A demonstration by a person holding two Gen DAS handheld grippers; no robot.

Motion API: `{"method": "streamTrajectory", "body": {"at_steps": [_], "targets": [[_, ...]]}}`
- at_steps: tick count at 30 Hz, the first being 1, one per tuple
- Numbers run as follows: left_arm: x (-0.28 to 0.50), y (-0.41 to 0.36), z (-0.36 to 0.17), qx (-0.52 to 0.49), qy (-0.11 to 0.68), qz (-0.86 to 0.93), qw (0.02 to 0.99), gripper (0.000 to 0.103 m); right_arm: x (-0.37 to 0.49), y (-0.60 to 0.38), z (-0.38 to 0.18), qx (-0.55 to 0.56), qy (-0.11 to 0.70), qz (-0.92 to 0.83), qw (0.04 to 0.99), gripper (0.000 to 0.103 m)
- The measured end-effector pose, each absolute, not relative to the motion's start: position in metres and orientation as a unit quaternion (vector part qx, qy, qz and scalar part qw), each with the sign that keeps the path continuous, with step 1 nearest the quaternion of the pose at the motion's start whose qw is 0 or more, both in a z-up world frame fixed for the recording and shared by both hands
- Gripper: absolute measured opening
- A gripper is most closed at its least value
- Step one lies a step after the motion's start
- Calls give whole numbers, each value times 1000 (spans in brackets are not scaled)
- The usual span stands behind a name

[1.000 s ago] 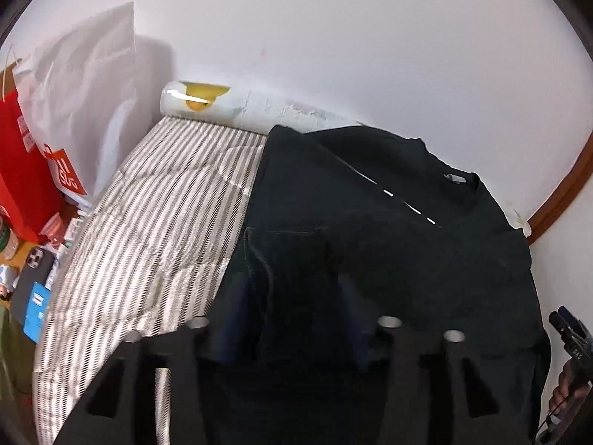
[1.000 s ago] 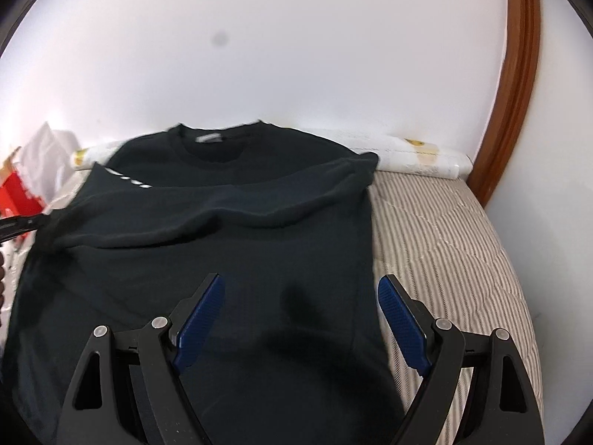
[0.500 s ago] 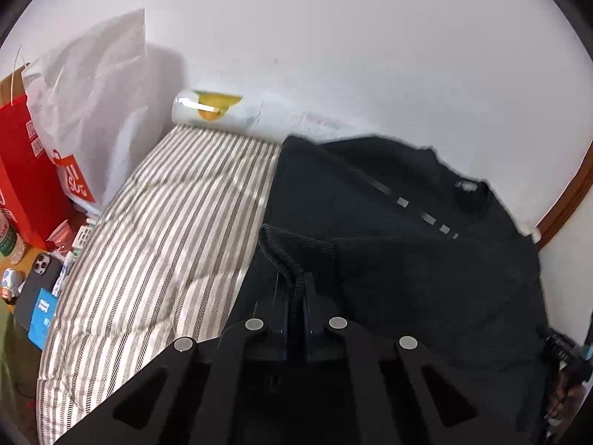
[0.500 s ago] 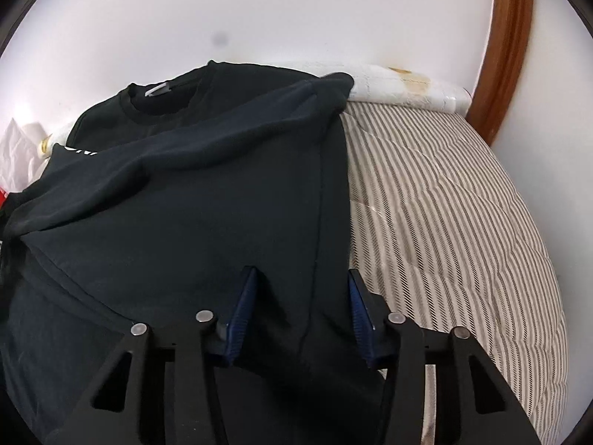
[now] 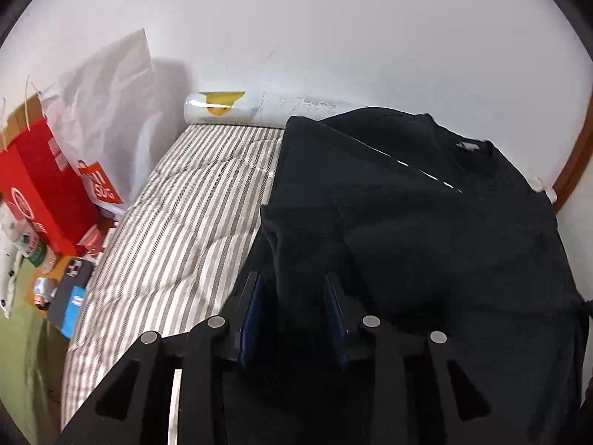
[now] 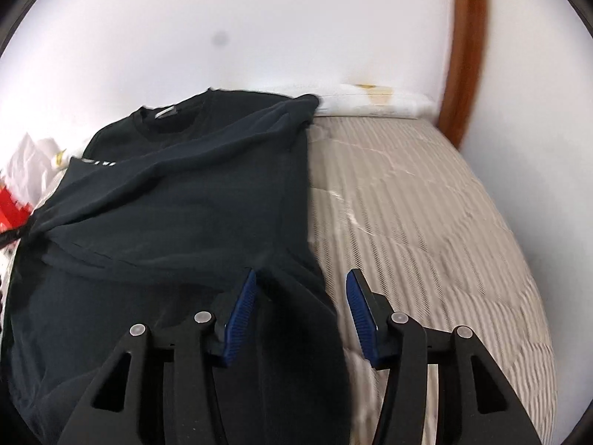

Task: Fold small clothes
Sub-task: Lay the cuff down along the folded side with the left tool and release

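A black long-sleeved shirt (image 5: pixel 426 222) lies on the striped bed, collar towards the far wall, with both sleeves folded across the body. It also shows in the right wrist view (image 6: pixel 178 200). My left gripper (image 5: pixel 294 315) is open at the shirt's left edge, with a bunched sleeve cuff (image 5: pixel 296 222) between and just beyond its blue pads. My right gripper (image 6: pixel 302 315) is open over the shirt's right side edge, with the black cloth lying between its pads.
The striped mattress (image 5: pixel 178 215) is bare left of the shirt and bare on the right in the right wrist view (image 6: pixel 426 222). A rolled white bolster (image 5: pixel 229 107) lies along the wall. A red bag (image 5: pixel 44 185), white bag and phone (image 5: pixel 70 285) sit left of the bed. A wooden frame (image 6: pixel 463 55) stands at right.
Half a second ago my left gripper was shut on the sleeve cuff; now it has opened and the cuff lies free. My right gripper has opened wider and shifted right to the shirt's edge.
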State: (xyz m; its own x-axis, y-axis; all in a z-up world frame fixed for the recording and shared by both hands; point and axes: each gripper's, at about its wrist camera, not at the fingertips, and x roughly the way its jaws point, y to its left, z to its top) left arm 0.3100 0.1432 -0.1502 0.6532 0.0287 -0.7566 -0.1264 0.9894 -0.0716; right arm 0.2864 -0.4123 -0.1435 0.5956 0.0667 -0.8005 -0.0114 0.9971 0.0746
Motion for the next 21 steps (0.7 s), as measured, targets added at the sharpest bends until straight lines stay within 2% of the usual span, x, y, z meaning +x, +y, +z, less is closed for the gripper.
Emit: {"method": "streamTrajectory", "body": {"at_steps": [11,21], "targets": [[222,118,-119,-43,406,29,913,32,209,-415,-106,21,424,9,905,47],[139,126,-114,-57,404,16,913,32,130,-406,-106,29,430,26,902,45]]}}
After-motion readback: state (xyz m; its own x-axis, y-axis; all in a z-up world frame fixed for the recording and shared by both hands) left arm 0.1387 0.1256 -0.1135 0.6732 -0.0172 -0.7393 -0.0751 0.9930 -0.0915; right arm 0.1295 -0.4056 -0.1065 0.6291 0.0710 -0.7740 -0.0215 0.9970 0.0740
